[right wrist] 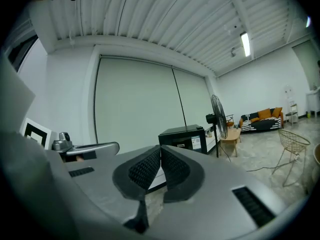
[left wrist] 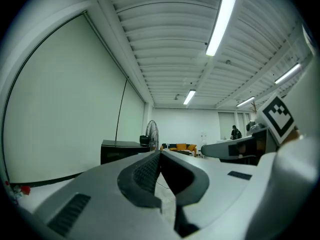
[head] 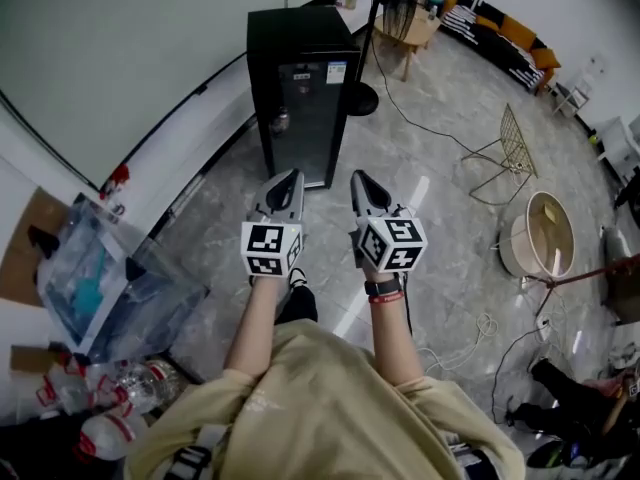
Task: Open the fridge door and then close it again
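A small black fridge point(head: 300, 88) with a glass door stands against the white wall, its door closed; it also shows as the fridge point(right wrist: 184, 138) and the fridge point(left wrist: 120, 151) in the two gripper views. My left gripper point(head: 293, 176) and right gripper point(head: 357, 178) are held side by side, level, pointing toward the fridge and well short of it. Both are shut with nothing between the jaws, as the left gripper point(left wrist: 160, 154) and right gripper point(right wrist: 161, 149) views show.
A standing fan point(head: 385, 8) and a wooden table point(head: 412, 30) stand right of the fridge. A wire chair point(head: 510, 148), a round tub point(head: 540, 233) and floor cables lie at right. A clear plastic bin point(head: 105, 283) and bottles point(head: 110, 398) sit at left.
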A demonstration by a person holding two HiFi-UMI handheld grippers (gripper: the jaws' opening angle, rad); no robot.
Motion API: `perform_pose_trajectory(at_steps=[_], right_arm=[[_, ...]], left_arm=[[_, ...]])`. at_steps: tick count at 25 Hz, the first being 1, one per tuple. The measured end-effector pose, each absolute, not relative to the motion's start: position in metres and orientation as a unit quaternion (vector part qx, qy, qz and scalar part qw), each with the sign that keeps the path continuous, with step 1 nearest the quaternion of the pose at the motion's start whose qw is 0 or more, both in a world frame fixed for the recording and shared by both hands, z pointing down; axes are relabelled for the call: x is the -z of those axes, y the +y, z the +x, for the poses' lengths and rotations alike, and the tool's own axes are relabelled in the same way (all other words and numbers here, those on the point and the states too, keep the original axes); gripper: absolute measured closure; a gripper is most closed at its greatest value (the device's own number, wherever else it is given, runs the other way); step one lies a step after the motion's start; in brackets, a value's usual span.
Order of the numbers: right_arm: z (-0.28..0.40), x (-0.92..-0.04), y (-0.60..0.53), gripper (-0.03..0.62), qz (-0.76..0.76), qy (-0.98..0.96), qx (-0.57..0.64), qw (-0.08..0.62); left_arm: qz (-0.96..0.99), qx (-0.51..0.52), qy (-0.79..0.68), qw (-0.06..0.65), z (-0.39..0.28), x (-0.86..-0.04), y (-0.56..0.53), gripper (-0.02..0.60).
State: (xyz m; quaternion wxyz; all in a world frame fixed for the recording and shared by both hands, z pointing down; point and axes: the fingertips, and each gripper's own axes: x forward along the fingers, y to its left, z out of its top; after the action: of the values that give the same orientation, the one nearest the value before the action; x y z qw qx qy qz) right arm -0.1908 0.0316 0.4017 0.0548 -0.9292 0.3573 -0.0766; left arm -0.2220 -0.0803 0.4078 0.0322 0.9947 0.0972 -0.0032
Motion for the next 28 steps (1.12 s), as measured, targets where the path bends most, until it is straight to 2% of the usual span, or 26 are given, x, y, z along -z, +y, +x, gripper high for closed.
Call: perform_pose_trajectory(at_steps=[9,15,21,28], right_arm=[[-0.082,-0.405,-0.031,0.569,-0.921,0.371,0.111,0.052],[-0.028,-0.412,-0.078,0.569,-0.912,0.387,0.129,0.031],[0.021,-0.427,-0.131,0.569,-0.906,0.399,0.137,0.03],[0.041,-0.433,-0.17,0.569,-0.9,0.413,0.142,0.02]], left_arm=[[0.997,-0.008,0.063,0.033,-0.114,-0.4,-0.152,0.563],[0.997,-0.022,0.044,0.058,-0.059,-0.414,-0.2,0.563],[0.995,-0.027,0.04,0.088,-0.021,-0.434,-0.242,0.563],[0.995,-0.034,0.032,0.086,-0.001,-0.442,-0.275,0.563]])
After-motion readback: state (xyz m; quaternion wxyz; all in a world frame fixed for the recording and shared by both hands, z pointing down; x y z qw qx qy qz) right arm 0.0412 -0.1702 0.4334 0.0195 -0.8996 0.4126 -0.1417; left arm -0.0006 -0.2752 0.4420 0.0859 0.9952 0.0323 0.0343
